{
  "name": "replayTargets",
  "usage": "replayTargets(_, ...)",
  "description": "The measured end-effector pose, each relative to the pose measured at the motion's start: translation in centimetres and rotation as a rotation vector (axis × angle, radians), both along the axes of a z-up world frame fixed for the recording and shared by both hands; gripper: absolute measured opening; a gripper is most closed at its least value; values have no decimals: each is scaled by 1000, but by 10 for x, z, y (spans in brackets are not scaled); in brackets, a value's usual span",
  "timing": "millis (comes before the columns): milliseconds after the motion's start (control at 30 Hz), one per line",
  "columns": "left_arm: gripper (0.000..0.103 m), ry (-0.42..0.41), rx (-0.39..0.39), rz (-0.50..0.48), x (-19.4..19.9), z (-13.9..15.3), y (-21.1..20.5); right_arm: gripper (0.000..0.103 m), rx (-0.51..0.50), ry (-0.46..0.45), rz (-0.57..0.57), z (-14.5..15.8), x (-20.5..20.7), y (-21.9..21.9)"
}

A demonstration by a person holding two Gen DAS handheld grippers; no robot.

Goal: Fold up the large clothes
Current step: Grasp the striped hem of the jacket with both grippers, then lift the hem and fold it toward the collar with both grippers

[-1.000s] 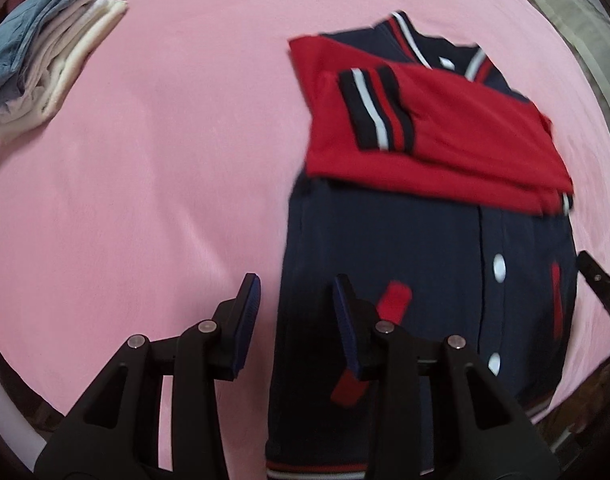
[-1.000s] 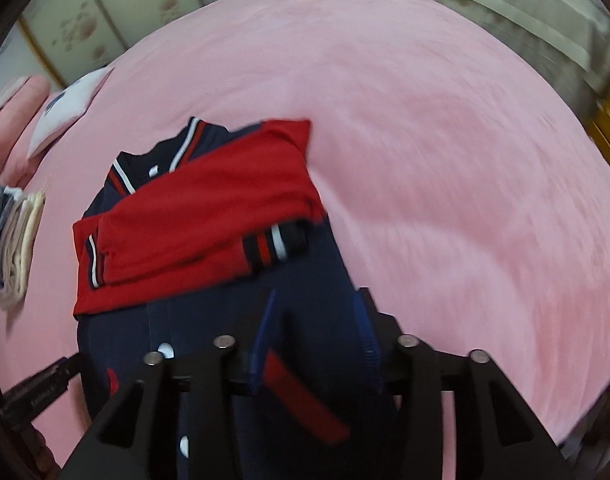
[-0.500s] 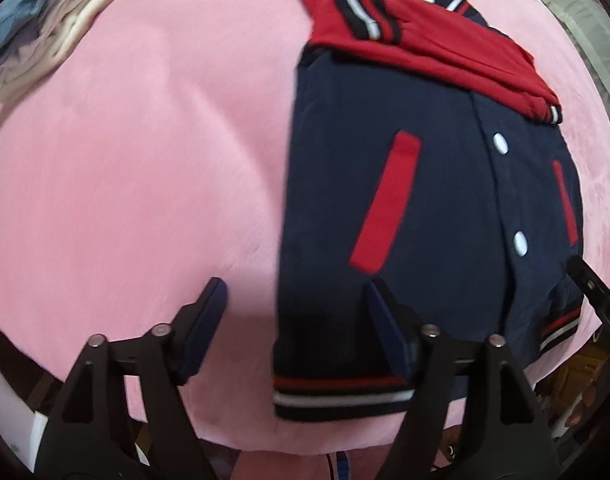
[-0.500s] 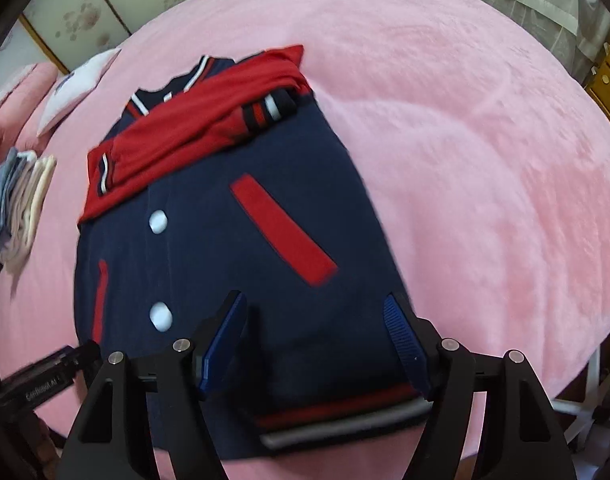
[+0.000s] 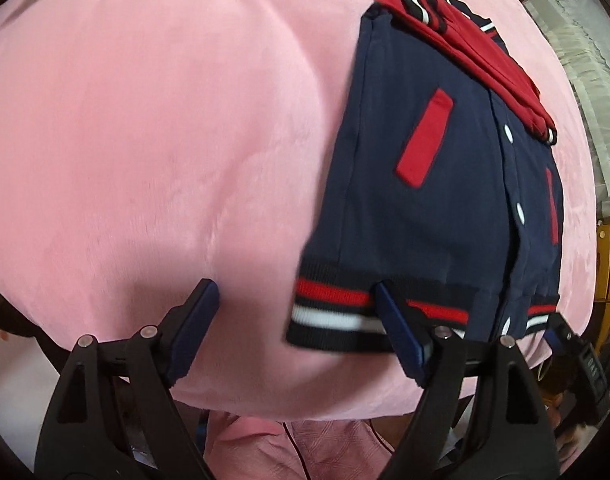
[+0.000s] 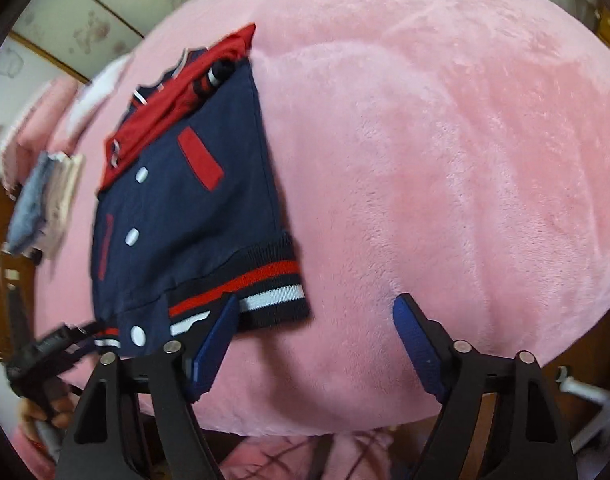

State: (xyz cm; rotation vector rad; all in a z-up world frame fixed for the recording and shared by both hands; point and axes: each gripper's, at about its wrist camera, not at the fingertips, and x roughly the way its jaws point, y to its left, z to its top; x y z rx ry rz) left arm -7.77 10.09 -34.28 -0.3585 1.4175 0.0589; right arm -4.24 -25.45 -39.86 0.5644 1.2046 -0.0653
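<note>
Your left gripper (image 5: 293, 308) has just been opening; both it and your right gripper (image 6: 317, 316) stand spread, pinching nothing, over the jacket (image 5: 429, 208) hem on the pink blanket (image 5: 165, 140); its collar is cut off, motion blurs edges

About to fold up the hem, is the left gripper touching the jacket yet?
Cannot tell. In the left wrist view the left gripper straddles the jacket's hem corner, jaws open; no gap or contact shows plainly.

A plush, matt pink fleece bedcover (image 5: 153, 128) is seen beneath a smooth navy and red cloth jacket (image 5: 417, 216) with a ribbed knit striped hem (image 6: 265, 284) and glossy white snap buttons (image 6: 132, 237).
</note>
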Motion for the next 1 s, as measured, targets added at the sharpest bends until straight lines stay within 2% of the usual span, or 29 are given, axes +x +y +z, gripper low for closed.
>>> replayTargets(167, 79, 13, -64, 62, -27, -4, 8, 50, 92, -29, 18, -4, -4, -7)
replayTargets(300, 78, -4, -88, 82, -38, -4, 13, 47, 195, -23, 37, -11, -3, -8)
replayTargets(433, 62, -61, -94, 59, -19, -3, -10, 44, 236, -18, 13, -15, 0, -1)
replayTargets(500, 50, -87, -101, 85, -22, 1, -8, 38, 274, -30, -29, -17, -2, -3)
replayTargets(567, 33, -110, -132, 127, -23, 5, -5, 30, 319, -31, -81, -20, -2, -5)
replayTargets(600, 29, -121, -157, 154, -25, 6, -1, 28, 339, -29, -97, -21, -2, -6)
replayTargets(667, 17, -132, -201, 184, -25, 6, 5, 15, 375, -39, -113, -22, 1, -4)
replayTargets(767, 12, -140, -213, 194, -25, 9, 3, 14, 402, -74, -121, -13, 6, 0)
replayTargets(867, 11, -167, -226, 191, -21, 23, 0, 13, 397, -117, -117, 4, 16, 6)
replayTargets(933, 10, -207, -260, 209, -14, 35, -2, 13, 412, -149, -113, 19, 25, 9)
replayTargets(1000, 10, -245, -332, 265, -4, 50, 1, 13, 429, -178, -112, 32, 36, 12)
